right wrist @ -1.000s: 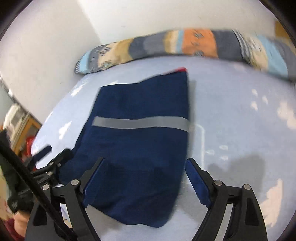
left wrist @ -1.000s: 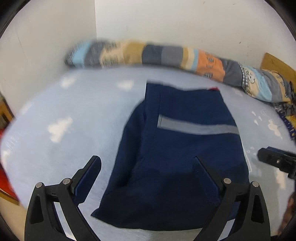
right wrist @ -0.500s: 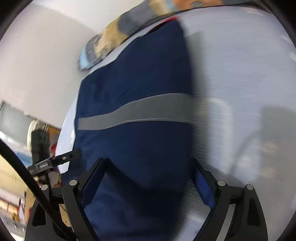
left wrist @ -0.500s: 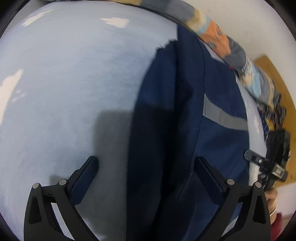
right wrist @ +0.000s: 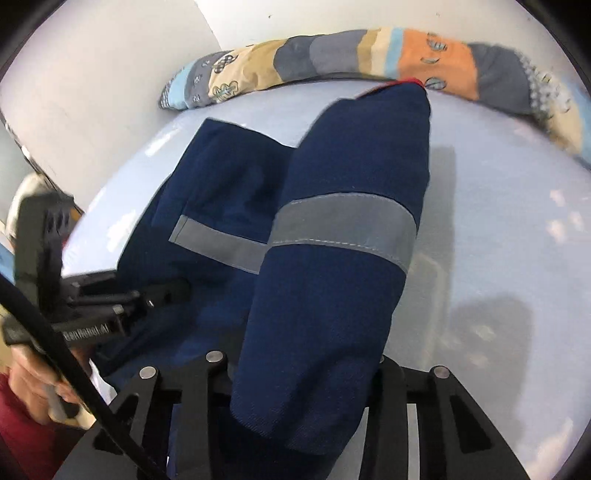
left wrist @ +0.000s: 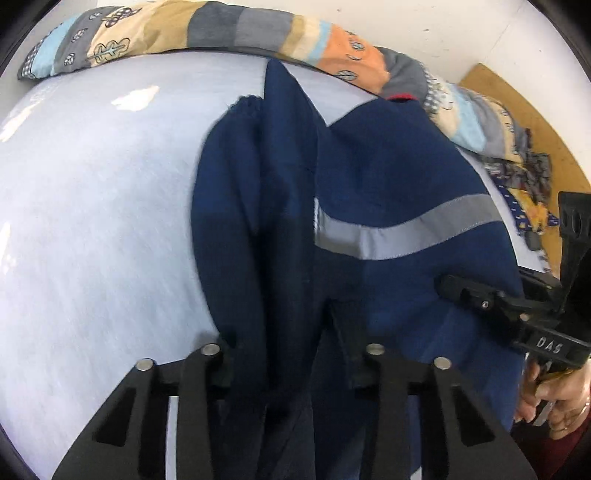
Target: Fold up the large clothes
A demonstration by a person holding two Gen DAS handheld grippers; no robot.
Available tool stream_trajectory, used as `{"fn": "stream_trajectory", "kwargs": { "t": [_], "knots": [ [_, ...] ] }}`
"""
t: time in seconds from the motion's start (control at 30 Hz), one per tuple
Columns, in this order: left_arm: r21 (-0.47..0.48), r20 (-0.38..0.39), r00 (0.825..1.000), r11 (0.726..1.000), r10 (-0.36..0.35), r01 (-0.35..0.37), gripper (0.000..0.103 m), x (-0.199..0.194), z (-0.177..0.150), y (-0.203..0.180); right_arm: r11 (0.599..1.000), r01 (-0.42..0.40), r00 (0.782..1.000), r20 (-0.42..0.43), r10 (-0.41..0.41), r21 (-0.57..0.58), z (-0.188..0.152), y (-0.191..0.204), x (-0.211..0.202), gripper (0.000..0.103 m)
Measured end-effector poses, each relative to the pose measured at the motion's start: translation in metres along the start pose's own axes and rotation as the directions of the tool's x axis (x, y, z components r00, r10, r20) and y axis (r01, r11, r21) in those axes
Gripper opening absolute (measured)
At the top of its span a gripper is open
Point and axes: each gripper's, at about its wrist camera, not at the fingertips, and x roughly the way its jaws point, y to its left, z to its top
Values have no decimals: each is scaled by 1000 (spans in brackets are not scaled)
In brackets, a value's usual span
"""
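A dark navy garment (left wrist: 388, 177) with a grey reflective stripe (left wrist: 406, 232) lies on a pale blue bed sheet (left wrist: 92, 221). My left gripper (left wrist: 291, 350) is shut on the garment's near left edge, and the cloth bunches up between its fingers. My right gripper (right wrist: 303, 365) is shut on the garment's (right wrist: 332, 277) near right edge, which rises in a lifted fold over the jaws. Each gripper shows in the other's view, the right one in the left wrist view (left wrist: 480, 299) and the left one in the right wrist view (right wrist: 155, 295).
A long patchwork bolster (left wrist: 221, 33) lies along the far edge of the bed against the white wall, and shows in the right wrist view too (right wrist: 369, 59). A wooden board (left wrist: 517, 110) and crumpled patterned cloth (left wrist: 524, 173) sit at the far right.
Both grippers have dropped to the garment's near edge and closed on it. The near edge now rises off the sheet, bunched in both grips.
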Motion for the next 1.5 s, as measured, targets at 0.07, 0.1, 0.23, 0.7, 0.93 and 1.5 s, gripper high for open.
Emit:
{"fn": "stream_trajectory", "kwargs": {
  "t": [0.07, 0.1, 0.23, 0.7, 0.93, 1.5],
  "knots": [
    [56, -7, 1000, 998, 6, -6, 36, -6, -16, -25, 1000, -1, 1000, -2, 1, 5, -12, -6, -24, 39],
    [76, -8, 1000, 997, 3, -2, 36, -9, -23, -36, 1000, -2, 1000, 2, 2, 3, -18, -12, -35, 39],
    [168, 4, 1000, 986, 0, 0, 36, -8, -59, -83, 998, 25, 1000, -7, -24, 52, -50, -46, -65, 39],
    [97, 328, 896, 933, 298, -346, 83, -59, -128, -117, 954, 260, 949, 143, -282, 151, -117, -44, -149, 77],
    [137, 337, 807, 823, 485, -552, 86, 0, -172, -134, 921, 363, 931, -27, -363, 140, -182, -20, -66, 82],
    [71, 410, 811, 872, 417, -484, 90, -34, -173, -159, 951, 273, 959, 44, -281, 144, -55, -35, -59, 88]
  ]
}}
